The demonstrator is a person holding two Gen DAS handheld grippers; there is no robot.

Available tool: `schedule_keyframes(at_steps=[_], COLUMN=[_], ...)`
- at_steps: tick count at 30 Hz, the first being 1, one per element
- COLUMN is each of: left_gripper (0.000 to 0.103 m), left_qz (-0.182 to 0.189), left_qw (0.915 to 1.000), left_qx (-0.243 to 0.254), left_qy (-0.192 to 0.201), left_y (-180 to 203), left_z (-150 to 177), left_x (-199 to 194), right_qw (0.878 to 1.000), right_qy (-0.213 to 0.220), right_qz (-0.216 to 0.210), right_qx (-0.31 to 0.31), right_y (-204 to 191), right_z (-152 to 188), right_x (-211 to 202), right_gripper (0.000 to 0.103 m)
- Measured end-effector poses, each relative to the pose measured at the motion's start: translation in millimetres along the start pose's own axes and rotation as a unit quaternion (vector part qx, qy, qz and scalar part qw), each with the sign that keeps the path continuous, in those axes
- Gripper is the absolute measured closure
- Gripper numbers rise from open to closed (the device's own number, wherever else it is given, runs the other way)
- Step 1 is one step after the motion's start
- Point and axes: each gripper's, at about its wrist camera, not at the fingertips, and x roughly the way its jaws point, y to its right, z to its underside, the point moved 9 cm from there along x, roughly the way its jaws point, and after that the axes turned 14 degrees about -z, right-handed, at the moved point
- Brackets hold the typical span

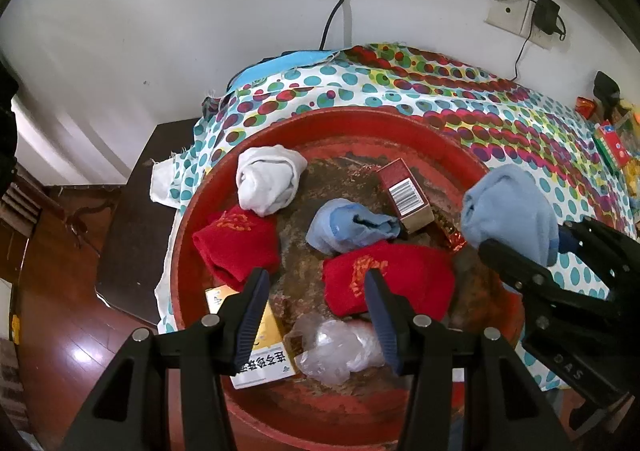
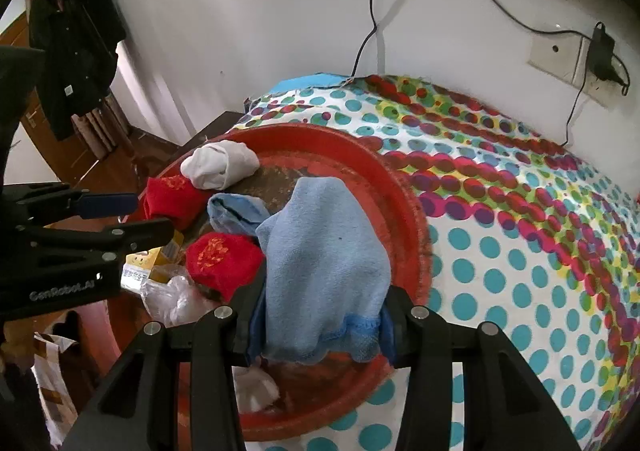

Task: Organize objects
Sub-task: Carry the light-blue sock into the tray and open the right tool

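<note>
A round red tray lies on a dotted tablecloth. In it are a balled white sock, two red socks, a rolled blue sock, a red barcoded box, a yellow-white box and a clear plastic bag. My left gripper hangs open over the tray with nothing between its fingers. My right gripper is shut on a light blue sock, held above the tray's right rim; it also shows in the left wrist view.
The wall behind carries black cables and a socket with a plugged adapter. A dark side table and wooden floor lie left of the tray. Colourful packets sit at the cloth's far right. Dark clothing hangs at the left.
</note>
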Motion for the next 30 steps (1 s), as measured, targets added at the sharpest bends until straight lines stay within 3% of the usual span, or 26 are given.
schedule_keyframes(at_steps=[12, 21, 25, 28, 30], left_gripper=[0.052, 0.052, 0.052, 0.052, 0.052], left_qz=[0.01, 0.028, 0.035, 0.036, 0.036], left_qw=[0.9998, 0.999, 0.9984, 0.9983, 0.9983], left_qx=[-0.013, -0.024, -0.026, -0.026, -0.025], left_qy=[-0.008, -0.027, -0.036, -0.039, -0.038], left_y=[-14, -20, -20, -19, -19], left_z=[8, 16, 19, 20, 21], left_x=[7, 17, 20, 20, 19], right_qw=[1.0, 1.0, 1.0, 1.0, 1.0], right_qy=[-0.008, -0.018, -0.012, -0.009, -0.01], right_qz=[0.001, 0.004, 0.0, 0.007, 0.012], right_qx=[0.003, 0.02, 0.021, 0.014, 0.015], right_y=[-12, -13, -18, -21, -22], right_z=[-7, -4, -6, -8, -8], right_x=[17, 25, 23, 20, 18], right_gripper=[0.06, 0.054, 0.036, 0.032, 0.024])
